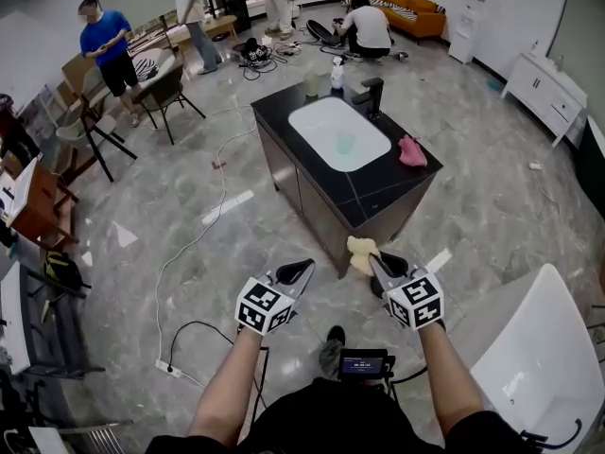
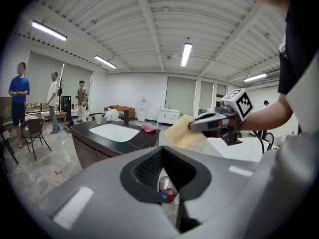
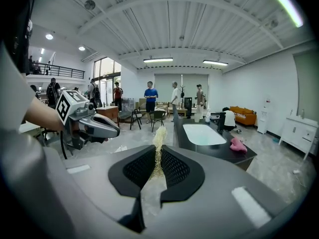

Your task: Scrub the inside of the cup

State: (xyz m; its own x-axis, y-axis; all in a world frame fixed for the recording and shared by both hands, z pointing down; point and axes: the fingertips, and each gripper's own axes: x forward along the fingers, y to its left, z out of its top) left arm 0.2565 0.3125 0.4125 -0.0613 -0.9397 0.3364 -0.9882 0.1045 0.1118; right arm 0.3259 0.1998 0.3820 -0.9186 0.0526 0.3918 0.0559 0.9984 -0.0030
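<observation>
Cup point(image 1: 346, 143) stands in the white sink point(image 1: 317, 121) of the black counter island point(image 1: 378, 192), well apart from both grippers. Pink cloth point(image 1: 412, 150) lies beside the sink. Right gripper point(image 1: 376, 259) clamped on yellow sponge point(image 1: 360, 253). Left gripper point(image 1: 306, 266) jaws together, empty.

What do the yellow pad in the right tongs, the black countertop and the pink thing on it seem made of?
The pale yellow fibrous scrubbing pad, pinched in the right tongs, looks like coarse loofah-like fibre: loose strands stick out. The black island countertop seems polished stone or stone-look slab: glossy, with thin pale lines. The pink crumpled cloth looks like soft matte fabric, in folds.
</observation>
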